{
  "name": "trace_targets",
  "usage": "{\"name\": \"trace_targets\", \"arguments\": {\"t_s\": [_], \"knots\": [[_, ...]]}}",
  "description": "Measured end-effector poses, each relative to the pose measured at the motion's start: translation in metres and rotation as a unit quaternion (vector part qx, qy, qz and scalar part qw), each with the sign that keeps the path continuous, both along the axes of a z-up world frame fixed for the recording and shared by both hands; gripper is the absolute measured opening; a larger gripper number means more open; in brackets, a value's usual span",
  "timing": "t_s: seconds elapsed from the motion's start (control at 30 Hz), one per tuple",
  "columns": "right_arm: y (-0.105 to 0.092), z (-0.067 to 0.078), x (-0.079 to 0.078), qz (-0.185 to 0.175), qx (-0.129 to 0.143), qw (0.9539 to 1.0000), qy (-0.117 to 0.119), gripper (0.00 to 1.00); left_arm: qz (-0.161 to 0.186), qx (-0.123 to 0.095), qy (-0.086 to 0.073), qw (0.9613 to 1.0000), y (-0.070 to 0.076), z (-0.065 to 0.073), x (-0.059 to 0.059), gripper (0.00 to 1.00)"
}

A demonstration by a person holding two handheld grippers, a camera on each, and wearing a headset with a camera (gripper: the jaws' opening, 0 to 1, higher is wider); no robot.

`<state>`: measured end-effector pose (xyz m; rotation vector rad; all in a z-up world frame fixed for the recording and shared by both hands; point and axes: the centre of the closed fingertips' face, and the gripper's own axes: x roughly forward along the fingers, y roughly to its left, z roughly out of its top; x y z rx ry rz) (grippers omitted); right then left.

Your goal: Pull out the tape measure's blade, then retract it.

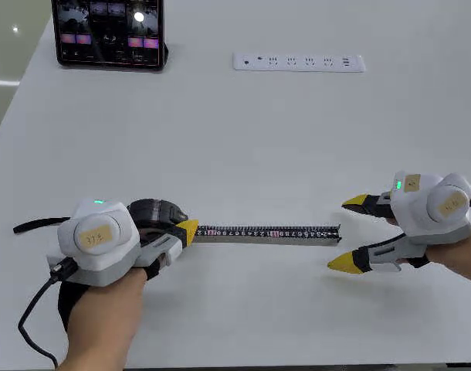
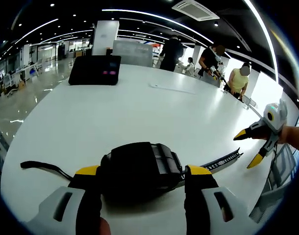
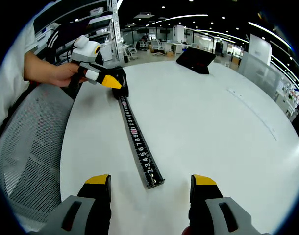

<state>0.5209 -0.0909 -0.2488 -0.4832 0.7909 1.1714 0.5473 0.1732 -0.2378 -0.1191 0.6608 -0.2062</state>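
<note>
Tape work appears to sit between its two halves: the blade (image 1: 266, 233) lies pulled out flat on the white table (image 1: 220, 139), running from lower left toward lower right of the head view. The left gripper (image 2: 143, 172) is clamped on the black case (image 1: 154, 212), one jaw on each side, most likely to anchor it so the case cannot slide while the blade moves. A black strap (image 1: 35, 226) trails off the case toward the left edge.

The right gripper (image 1: 347, 233) has its jaws wide apart and grips nothing. The blade's free end lies right at their mouth, between the yellow tips in the right gripper view. That open stance near the end suggests either a fresh grip or letting the blade run back. Whether a lock holds the blade out, I cannot tell.

A tablet (image 1: 108, 31) stands upper left, a power strip (image 1: 299, 62) top centre, both well apart from the work.
</note>
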Motion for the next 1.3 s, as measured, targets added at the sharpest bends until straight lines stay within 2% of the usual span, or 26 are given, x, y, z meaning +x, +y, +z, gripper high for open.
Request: {"name": "trace_targets", "arguments": {"t_s": [0.33, 0.83, 1.3], "knots": [[0.001, -0.003, 0.000, 0.015, -0.005, 0.9999, -0.001, 0.57, 0.002, -0.001, 0.006, 1.0000, 0.002, -0.003, 0.003, 0.62], [0.005, -0.008, -0.003, 0.066, -0.025, 0.9974, -0.008, 0.33, 0.000, -0.002, 0.009, 1.0000, 0.002, -0.004, 0.002, 0.61], [0.002, -0.011, -0.001, 0.096, -0.034, 0.9944, -0.025, 0.18, -0.001, -0.003, 0.012, 0.9999, 0.003, -0.004, 0.001, 0.61]]}}
